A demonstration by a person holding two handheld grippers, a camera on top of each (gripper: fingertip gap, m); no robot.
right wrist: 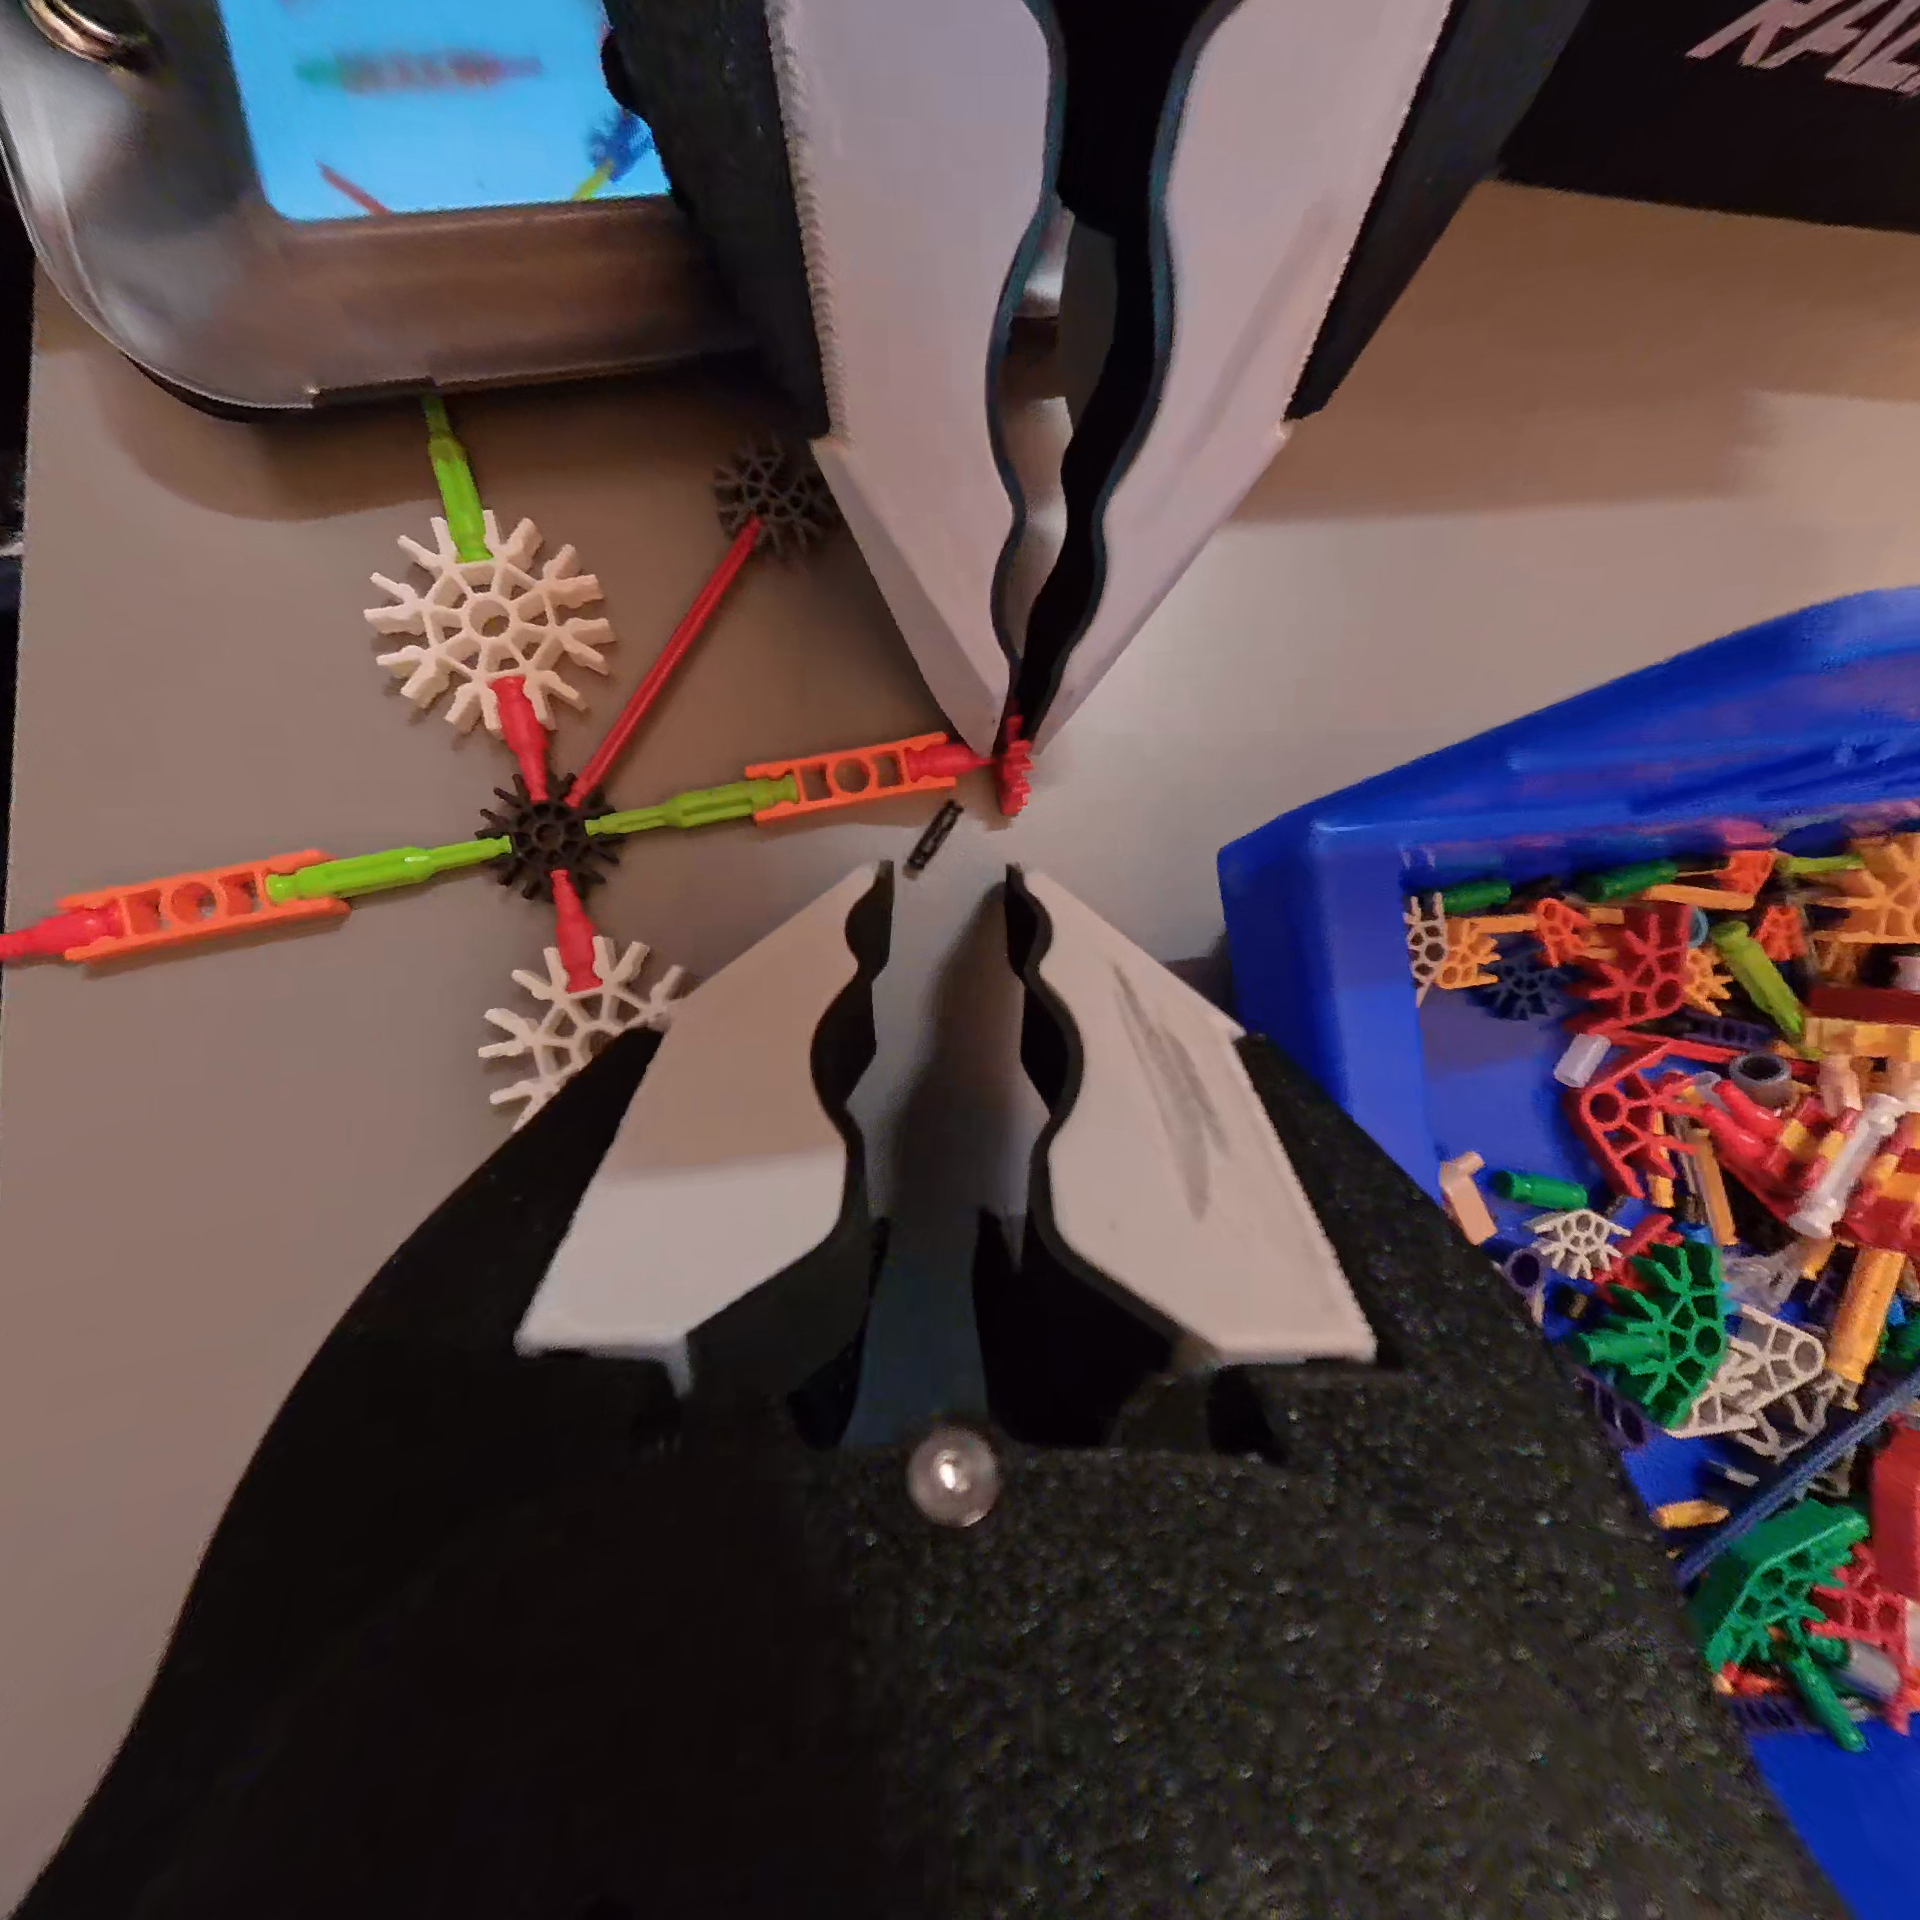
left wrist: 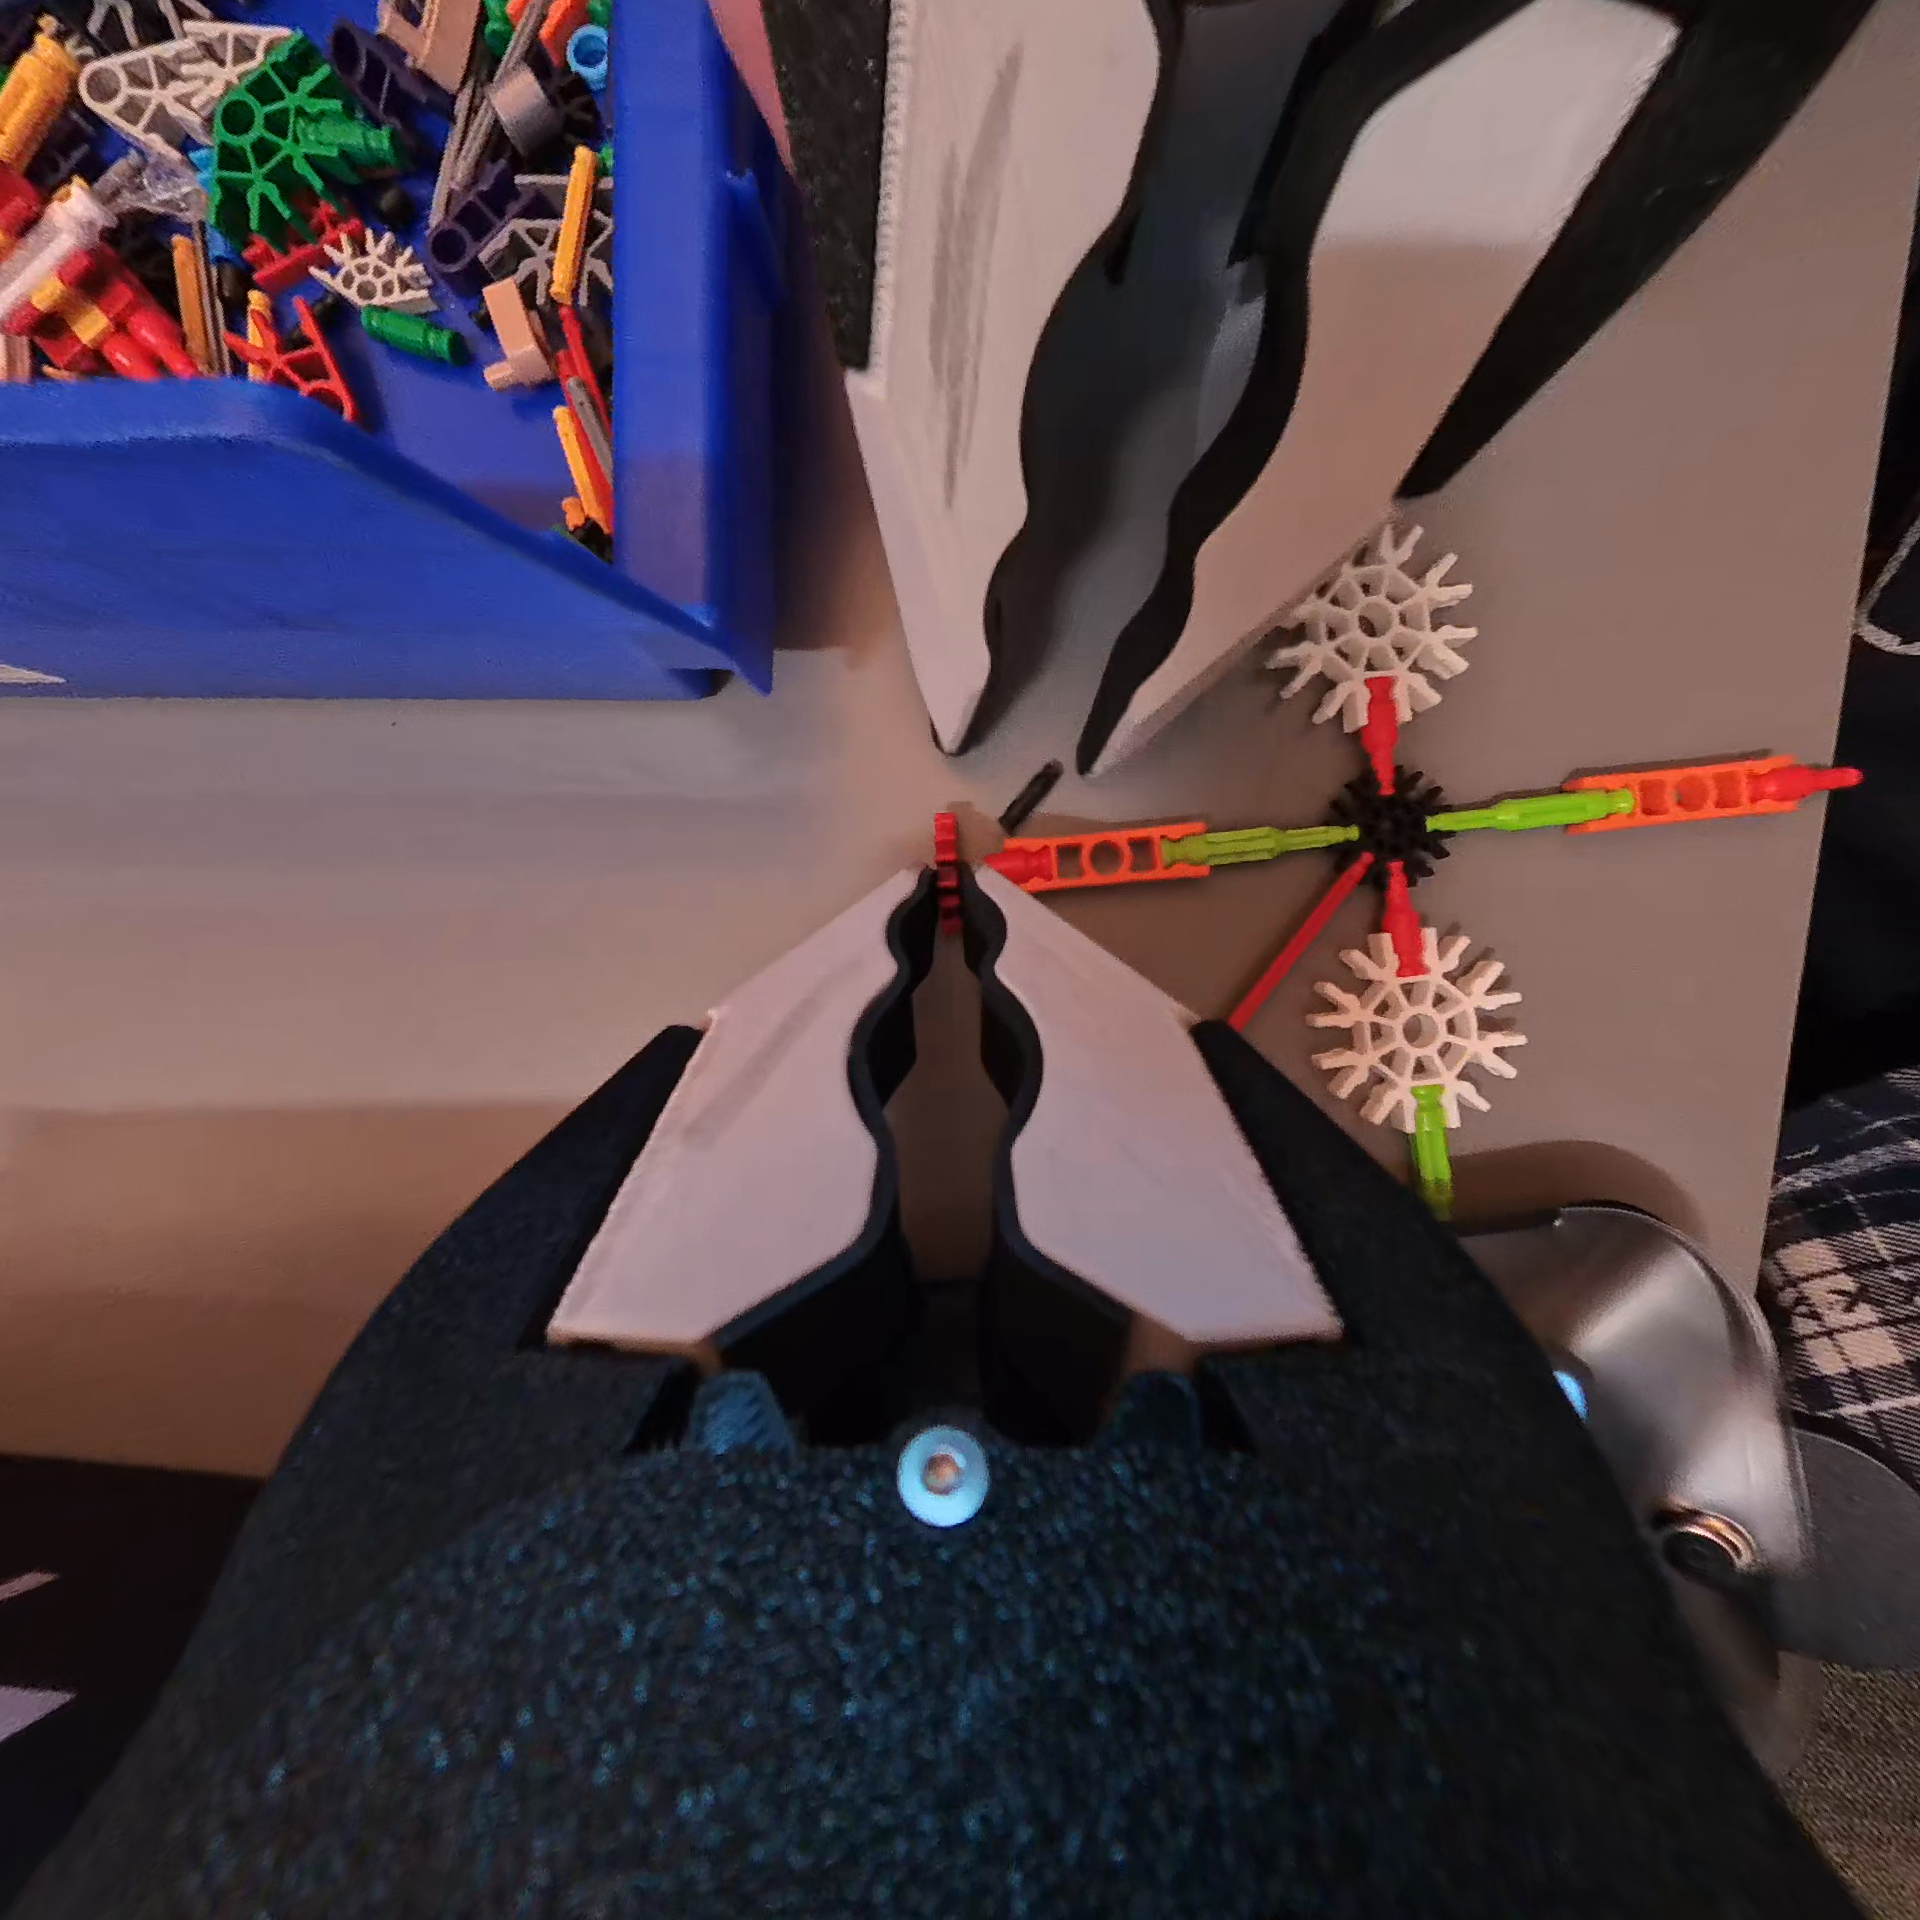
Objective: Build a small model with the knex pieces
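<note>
My left gripper [left wrist: 943, 883] is shut on a small red toothed connector [left wrist: 944, 844], held edge-on at the tip of the red rod [left wrist: 1013, 862] that sticks out of an orange connector [left wrist: 1107, 857]. That piece belongs to a flat toy assembly around a black hub [left wrist: 1387, 821], with green rods and white snowflake connectors [left wrist: 1413, 1029]. My right gripper [right wrist: 948, 881] is open and empty, facing the left gripper [right wrist: 1023, 717] tip to tip. A small black piece [right wrist: 932, 834] lies on the table just beyond its left fingertip. The red connector [right wrist: 1015, 777] and the hub [right wrist: 548, 831] also show there.
A blue bin [left wrist: 312, 561] full of mixed coloured building pieces stands on the grey table; it also shows in the right wrist view [right wrist: 1309, 935]. A device with a lit blue screen [right wrist: 447, 104] in a metal holder stands past the assembly. My left and right fingertips are right by each other. The right tips stand about 6 cm off the hub [right wrist: 548, 831].
</note>
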